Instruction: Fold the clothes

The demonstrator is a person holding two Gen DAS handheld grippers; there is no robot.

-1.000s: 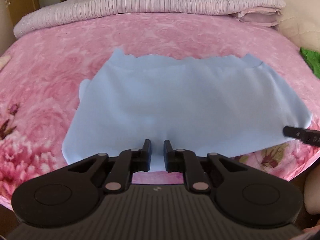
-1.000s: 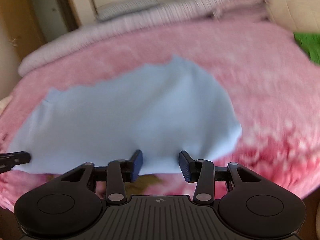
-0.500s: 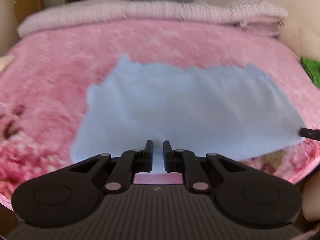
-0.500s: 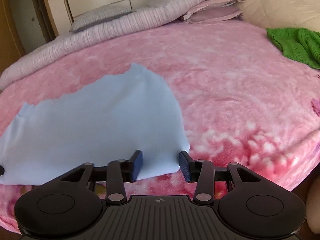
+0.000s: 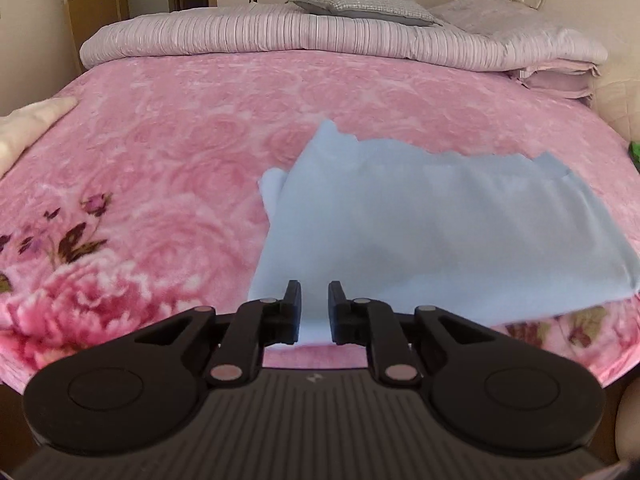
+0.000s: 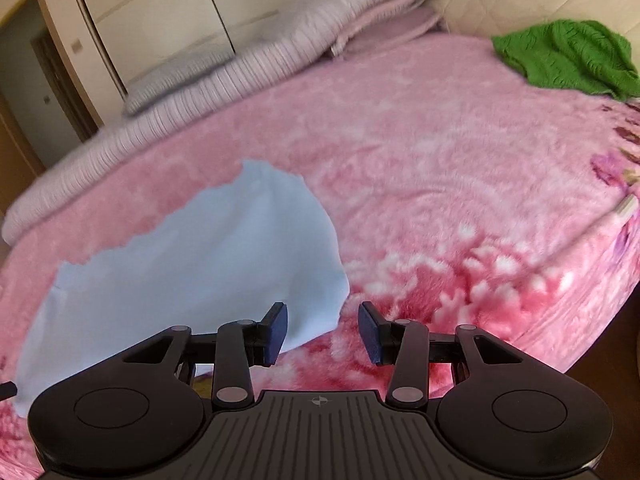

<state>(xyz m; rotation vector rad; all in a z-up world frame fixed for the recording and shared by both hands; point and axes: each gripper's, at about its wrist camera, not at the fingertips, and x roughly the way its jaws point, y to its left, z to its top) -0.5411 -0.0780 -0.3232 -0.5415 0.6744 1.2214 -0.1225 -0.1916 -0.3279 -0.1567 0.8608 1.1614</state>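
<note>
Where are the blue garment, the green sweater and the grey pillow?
blue garment point(image 5: 460, 232), left wrist view, middle of its top layer.
green sweater point(image 6: 568, 56), right wrist view, centre of the heap.
grey pillow point(image 5: 360, 2), left wrist view, its top.

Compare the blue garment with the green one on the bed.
The blue garment is smooth and spread flat near the bed's front edge; the green garment is knitted and lies bunched in a heap toward the far right. The blue one covers much more of the pink blanket. Both rest on that blanket, neither held.
</note>
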